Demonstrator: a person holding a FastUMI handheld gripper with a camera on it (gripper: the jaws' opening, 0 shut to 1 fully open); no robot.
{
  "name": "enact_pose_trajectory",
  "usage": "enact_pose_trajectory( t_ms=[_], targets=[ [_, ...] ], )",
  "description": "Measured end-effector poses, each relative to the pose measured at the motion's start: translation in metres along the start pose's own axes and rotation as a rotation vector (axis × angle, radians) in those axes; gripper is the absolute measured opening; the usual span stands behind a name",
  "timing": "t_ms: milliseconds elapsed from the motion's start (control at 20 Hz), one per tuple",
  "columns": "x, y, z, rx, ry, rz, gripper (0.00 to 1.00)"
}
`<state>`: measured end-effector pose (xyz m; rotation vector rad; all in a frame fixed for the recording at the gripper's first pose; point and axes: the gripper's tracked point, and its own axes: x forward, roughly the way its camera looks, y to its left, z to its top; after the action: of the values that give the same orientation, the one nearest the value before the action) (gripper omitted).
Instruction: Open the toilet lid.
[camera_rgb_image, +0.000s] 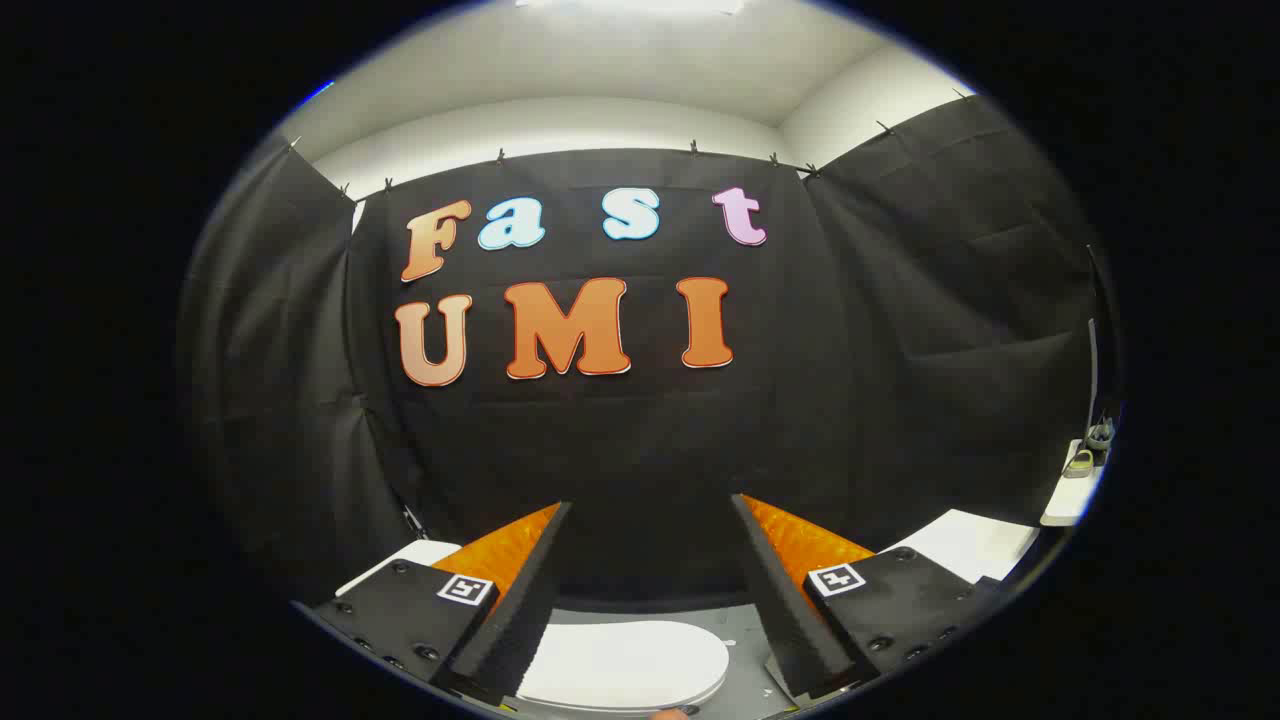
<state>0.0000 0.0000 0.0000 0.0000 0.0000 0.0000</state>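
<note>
Gripper view looks level at the booth's black cloth wall (640, 450), with the claw (650, 560) held up in front of it and the toilet lid (625, 665) low down, showing in the gap between the two fingers (520, 600) and lying under them. The lid looks flat and closed — a white rounded slab resting on a grey surface (740, 640) — so the task appears to be at its start, in the approach, with nothing lifted yet.

The claw is spread wide; its fingers stand well apart, hold nothing and touch nothing that can be seen. The lid's near edge is cut off by the bottom of the view, so how close the tips are to it cannot be told.

The next move, by my reading, calls for tipping the claw downward and bringing it to the lid's front rim — either pinching that edge or hooking one finger under it — then swinging the lid up and back toward the wall.
</note>
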Motion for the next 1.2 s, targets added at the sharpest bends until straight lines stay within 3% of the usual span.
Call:
enact_pose_trajectory(
  t_ms=[1200],
  targets=[
    [-0.0039,0.0042,0.0046,-0.023,-0.015,-0.003,0.98]
  ],
)
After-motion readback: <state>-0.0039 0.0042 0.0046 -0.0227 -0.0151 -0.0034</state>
